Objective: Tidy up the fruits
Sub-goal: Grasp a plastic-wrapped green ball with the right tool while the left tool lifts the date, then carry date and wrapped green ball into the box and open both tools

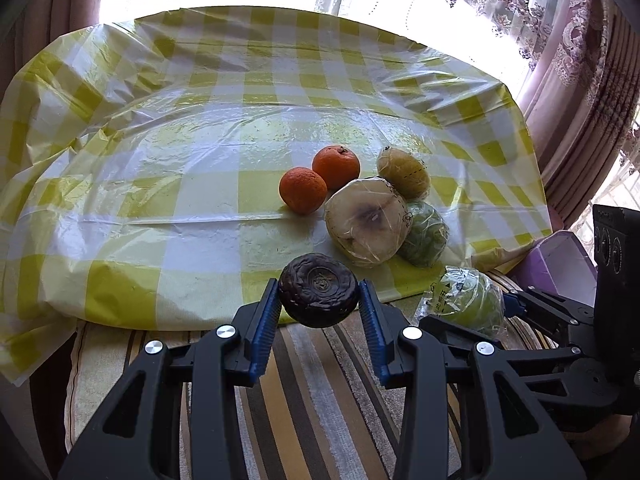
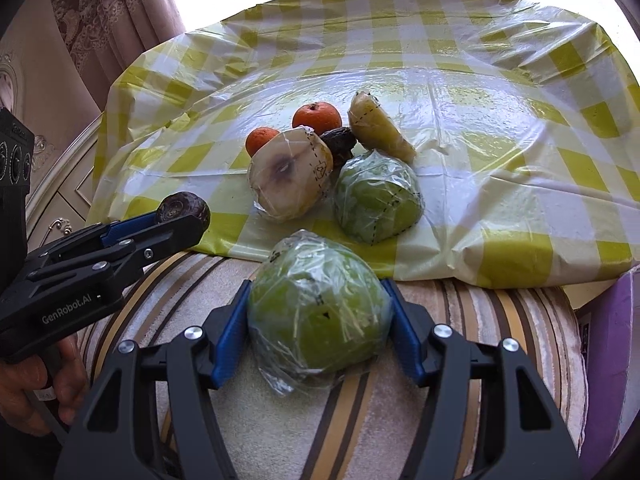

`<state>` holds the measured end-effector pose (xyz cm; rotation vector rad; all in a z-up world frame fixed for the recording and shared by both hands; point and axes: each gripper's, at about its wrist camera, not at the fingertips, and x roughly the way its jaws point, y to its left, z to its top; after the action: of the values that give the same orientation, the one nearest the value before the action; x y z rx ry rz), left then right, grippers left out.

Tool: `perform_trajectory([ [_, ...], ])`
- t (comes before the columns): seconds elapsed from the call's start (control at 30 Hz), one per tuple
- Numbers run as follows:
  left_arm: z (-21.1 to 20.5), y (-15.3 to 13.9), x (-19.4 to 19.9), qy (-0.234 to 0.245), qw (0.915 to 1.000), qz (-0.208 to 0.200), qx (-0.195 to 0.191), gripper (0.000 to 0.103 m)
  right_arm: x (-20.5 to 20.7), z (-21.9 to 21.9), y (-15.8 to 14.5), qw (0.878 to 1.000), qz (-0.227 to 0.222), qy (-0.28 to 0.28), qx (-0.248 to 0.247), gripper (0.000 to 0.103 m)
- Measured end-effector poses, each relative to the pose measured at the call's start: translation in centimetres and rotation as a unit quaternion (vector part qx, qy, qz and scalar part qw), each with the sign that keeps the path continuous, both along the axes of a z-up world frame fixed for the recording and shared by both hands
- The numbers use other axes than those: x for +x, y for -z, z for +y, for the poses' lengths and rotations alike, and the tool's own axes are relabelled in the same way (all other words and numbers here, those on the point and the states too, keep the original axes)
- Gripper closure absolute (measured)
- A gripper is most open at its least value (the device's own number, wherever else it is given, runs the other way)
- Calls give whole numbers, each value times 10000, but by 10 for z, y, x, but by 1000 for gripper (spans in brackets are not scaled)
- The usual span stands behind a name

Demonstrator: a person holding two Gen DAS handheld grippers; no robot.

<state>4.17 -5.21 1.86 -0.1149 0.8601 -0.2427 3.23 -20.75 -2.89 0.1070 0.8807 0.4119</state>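
Observation:
My left gripper point(image 1: 320, 286) is shut on a dark wrinkled round fruit point(image 1: 318, 290) just above the front edge of the chequered cloth point(image 1: 160, 208). My right gripper point(image 2: 317, 284) is shut on a green fruit in clear wrap point(image 2: 318, 308), with both blue pads against its sides. On the cloth lie two oranges point(image 1: 302, 195) point(image 1: 336, 166), a wrapped pale cut fruit point(image 1: 366, 224), a wrapped green fruit point(image 1: 426, 234) and a wrapped yellowish piece point(image 1: 404, 172). Behind the pale fruit, the right wrist view shows a second dark fruit point(image 2: 338, 140).
A striped cushion point(image 2: 460, 304) lies under both grippers, in front of the cloth. A purple box point(image 2: 612, 360) stands at the right. A person's hand point(image 2: 40, 392) holds the left gripper's handle. Curtains point(image 1: 580, 80) and a bright window are behind the table.

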Motion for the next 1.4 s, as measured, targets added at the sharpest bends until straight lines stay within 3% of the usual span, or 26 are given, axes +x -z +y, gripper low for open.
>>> perform_trajectory([
  [0.4, -40, -31, -13, 344, 9987, -296, 230, 65, -21, -59, -7, 9982, -99, 508, 288, 40],
  [0.73, -126, -42, -19, 1185, 9918, -359, 311, 65, -38, -147, -6, 9901, -192, 1331, 393, 40],
  [1.1, -250, -26, -25, 2406, 9694, -97, 470, 65, -63, -244, 10, 9742, -37, 2241, 275, 40],
  [1.4, -324, 1, -39, 3103, 9486, 161, 604, 65, -90, -318, 29, 9511, 242, 3076, -123, 40],
])
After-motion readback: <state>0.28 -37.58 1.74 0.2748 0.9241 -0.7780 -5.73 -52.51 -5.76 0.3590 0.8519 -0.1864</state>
